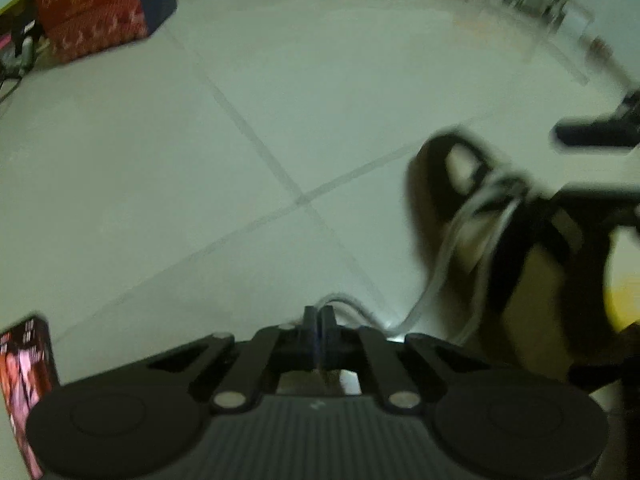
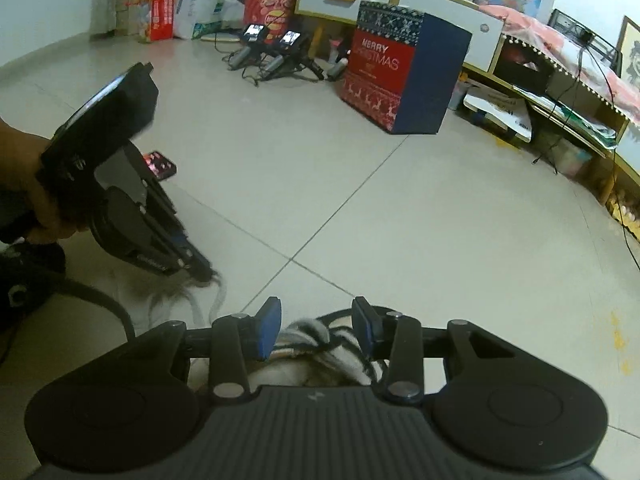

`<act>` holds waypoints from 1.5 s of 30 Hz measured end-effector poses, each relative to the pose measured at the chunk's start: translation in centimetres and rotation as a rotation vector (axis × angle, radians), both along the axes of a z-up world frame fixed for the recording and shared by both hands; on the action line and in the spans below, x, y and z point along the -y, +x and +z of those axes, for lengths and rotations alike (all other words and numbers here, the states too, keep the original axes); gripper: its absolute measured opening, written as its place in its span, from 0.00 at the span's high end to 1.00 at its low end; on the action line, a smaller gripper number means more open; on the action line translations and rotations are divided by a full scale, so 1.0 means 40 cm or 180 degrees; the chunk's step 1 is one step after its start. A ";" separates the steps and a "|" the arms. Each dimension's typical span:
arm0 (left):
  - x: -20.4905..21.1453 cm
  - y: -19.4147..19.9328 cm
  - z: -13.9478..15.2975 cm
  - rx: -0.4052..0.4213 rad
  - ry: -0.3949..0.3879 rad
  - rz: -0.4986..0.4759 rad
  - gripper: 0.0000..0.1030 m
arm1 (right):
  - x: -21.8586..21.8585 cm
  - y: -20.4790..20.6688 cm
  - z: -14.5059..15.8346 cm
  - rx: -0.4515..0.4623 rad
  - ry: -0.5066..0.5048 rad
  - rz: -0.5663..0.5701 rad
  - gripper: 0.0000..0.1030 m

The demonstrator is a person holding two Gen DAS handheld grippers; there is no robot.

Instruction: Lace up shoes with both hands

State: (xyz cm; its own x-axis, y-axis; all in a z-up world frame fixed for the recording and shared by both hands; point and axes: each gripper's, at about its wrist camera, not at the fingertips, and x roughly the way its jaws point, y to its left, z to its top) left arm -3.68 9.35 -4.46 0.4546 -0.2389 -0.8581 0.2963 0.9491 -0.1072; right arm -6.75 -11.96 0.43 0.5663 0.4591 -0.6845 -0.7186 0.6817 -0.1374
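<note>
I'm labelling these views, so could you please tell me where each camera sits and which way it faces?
Left wrist: on the left gripper, low over the tiled floor, shut on a white lace from the shoe.
Right wrist: on the right gripper, open above the shoe, showing a hand holding the left gripper.
Shared: shoe, Christmas box, floor.
</note>
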 end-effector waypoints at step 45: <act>-0.124 -0.012 -0.091 -0.1485 -0.3562 0.1822 0.46 | -0.041 0.066 0.050 -0.0213 0.0376 0.0104 0.97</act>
